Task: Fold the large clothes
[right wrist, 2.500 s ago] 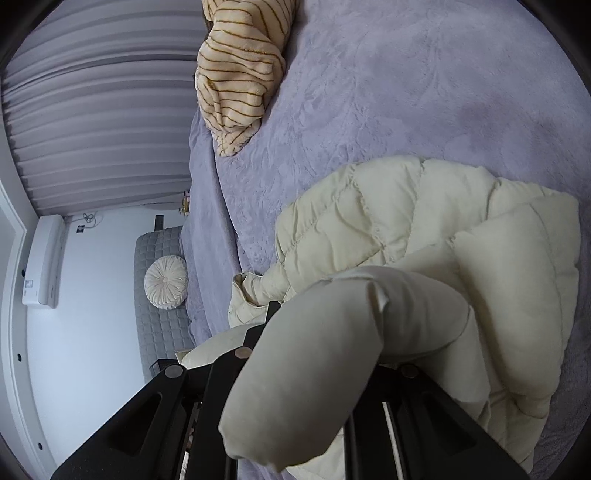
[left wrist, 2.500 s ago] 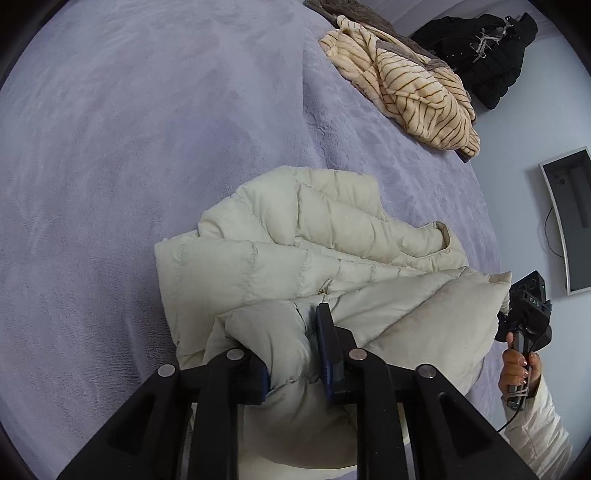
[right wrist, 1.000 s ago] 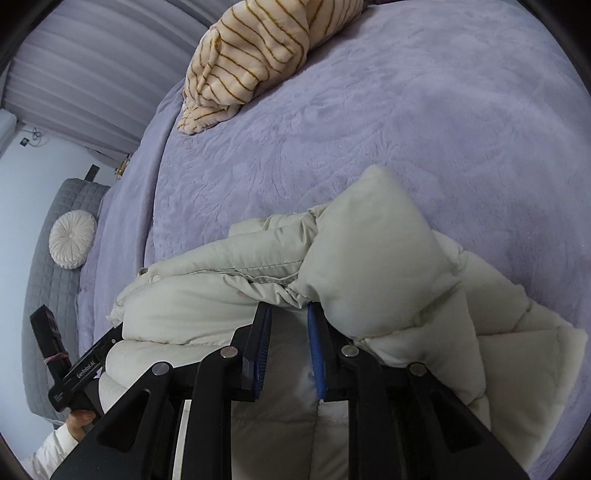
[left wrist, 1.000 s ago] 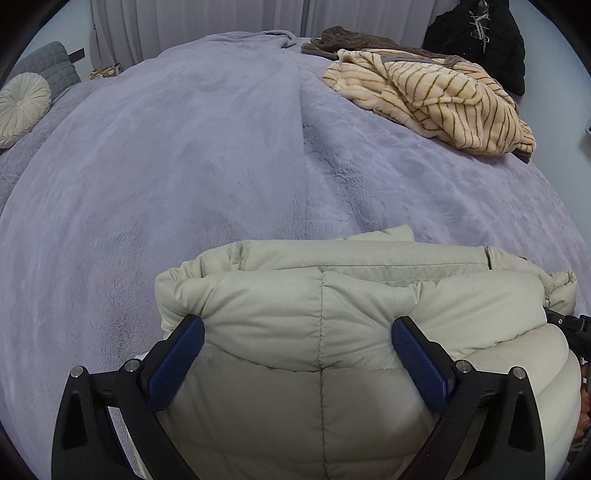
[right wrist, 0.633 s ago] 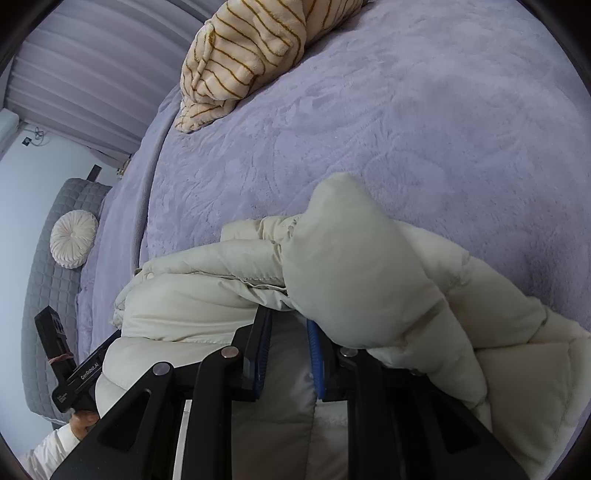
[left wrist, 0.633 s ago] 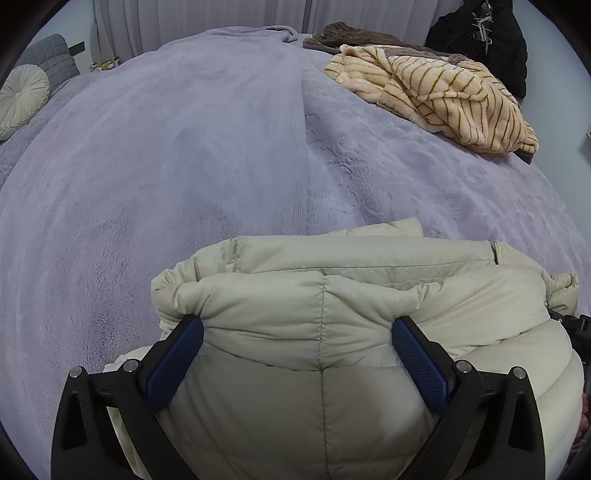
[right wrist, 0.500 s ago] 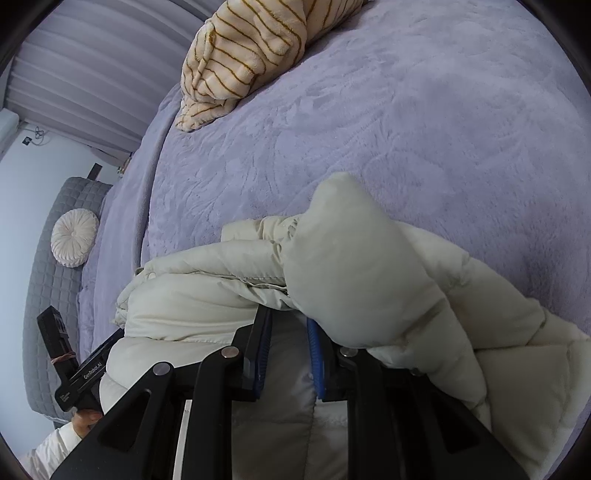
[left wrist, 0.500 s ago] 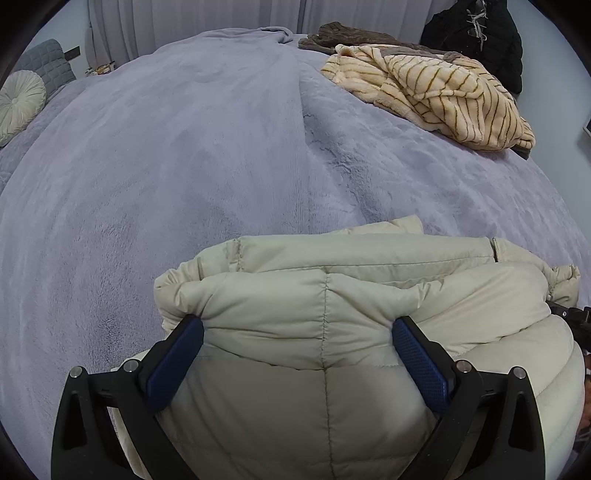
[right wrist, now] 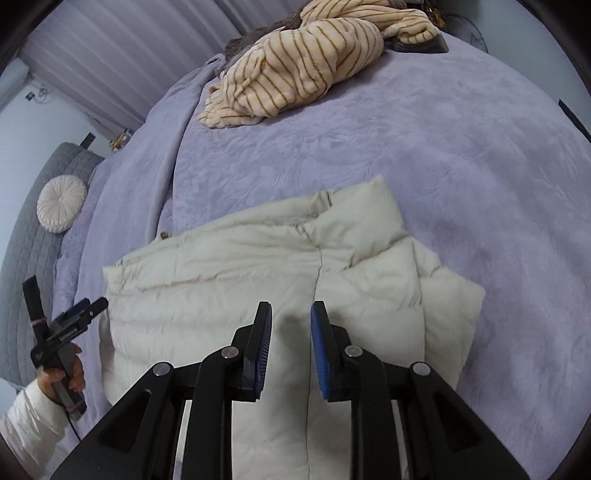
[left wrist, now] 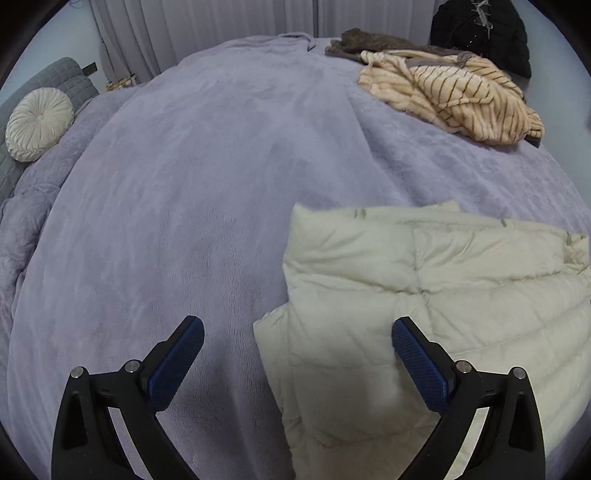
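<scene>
A cream puffer jacket lies folded into a compact block on the lavender bedspread. My left gripper is wide open and empty, hovering over the jacket's left edge. In the right wrist view the jacket fills the lower middle. My right gripper hangs just above it, jaws parted a little with nothing between them. The left gripper also shows in the right wrist view, off the jacket's left side.
A cream, brown-striped fleece garment lies piled at the far right of the bed, with a brown garment behind it and a black jacket beyond. A round white cushion rests on a grey headboard at left.
The right gripper has let go of the jacket fold and opened slightly. The left gripper has shifted left off the jacket. The jacket now lies flatter on the bed.
</scene>
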`<state>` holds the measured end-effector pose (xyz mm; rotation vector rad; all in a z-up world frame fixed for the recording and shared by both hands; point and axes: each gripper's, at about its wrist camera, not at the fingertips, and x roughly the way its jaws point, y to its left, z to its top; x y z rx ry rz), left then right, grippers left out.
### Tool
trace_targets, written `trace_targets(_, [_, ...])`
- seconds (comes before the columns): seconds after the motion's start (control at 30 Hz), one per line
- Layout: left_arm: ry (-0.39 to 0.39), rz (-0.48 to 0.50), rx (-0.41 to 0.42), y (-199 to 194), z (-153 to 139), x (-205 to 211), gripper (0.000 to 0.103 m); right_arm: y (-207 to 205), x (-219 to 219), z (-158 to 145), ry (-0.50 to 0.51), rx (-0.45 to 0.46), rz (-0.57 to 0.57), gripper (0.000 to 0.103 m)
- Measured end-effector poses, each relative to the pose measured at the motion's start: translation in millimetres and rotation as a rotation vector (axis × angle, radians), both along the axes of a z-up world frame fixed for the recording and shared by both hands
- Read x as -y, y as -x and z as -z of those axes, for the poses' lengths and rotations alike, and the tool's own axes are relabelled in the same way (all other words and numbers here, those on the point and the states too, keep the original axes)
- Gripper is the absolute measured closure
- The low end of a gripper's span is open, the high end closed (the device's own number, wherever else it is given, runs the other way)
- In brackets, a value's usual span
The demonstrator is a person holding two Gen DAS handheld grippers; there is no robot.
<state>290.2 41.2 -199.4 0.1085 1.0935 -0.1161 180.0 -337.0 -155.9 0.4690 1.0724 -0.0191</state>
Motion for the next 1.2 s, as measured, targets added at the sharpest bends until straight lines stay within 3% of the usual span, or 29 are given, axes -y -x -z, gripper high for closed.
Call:
trace_targets(0.1, [0.072,-0.05,-0.044,-8.1,22.6,-10.1,0.0,8.5,2.2,28.4,-0.003,-0.058,0.047,0.079])
trace_targets(0.27, [0.064,-0.049,-0.038,-10.2,28.4,-8.9,0.0,6.4,17.8,56.9,-0.091,-0.053,0.093,0.079])
trace_targets(0.47, [0.062,-0.078,-0.05,-1.1,2.2,-19.3,0.0,8.0,12.2,35.6,-0.047,-0.084,0.1,0.079])
trace_targets(0.57, [0.042,-0.083,-0.066,7.1,-9.9,-23.4,0.0,17.1,6.2,15.1,-0.044,-0.057,0.099,0.076])
trace_targets(0.7, [0.022,-0.089,-0.057,23.3,-22.8,-24.7,0.0,33.0,-7.3,-5.9,-0.078,-0.03,0.105,0.05])
trace_targets(0.87, [0.06,-0.081,-0.052,44.2,-32.7,-27.5,0.0,48.8,-33.3,-16.6,-0.11,-0.044,0.082,0.044])
trace_targets(0.93, [0.076,-0.08,-0.068,49.7,-33.1,-28.3,0.0,52.3,-43.3,-17.3,-0.118,-0.053,0.071,0.034])
trace_targets(1.03, [0.105,-0.08,-0.083,58.6,-32.3,-32.1,0.0,56.0,-57.9,-16.4,-0.121,-0.065,0.063,0.033])
trace_targets(1.07, [0.107,-0.078,-0.088,61.6,-31.8,-33.0,0.0,57.5,-61.8,-15.5,-0.125,-0.07,0.062,0.03])
trace_targets(1.1, [0.108,-0.074,-0.093,64.6,-31.3,-34.1,0.0,58.5,-65.5,-14.7,-0.128,-0.075,0.062,0.02])
trace_targets(1.2, [0.119,-0.073,-0.095,72.6,-31.1,-40.1,0.0,59.4,-76.9,-12.8,-0.122,-0.086,0.062,0.02])
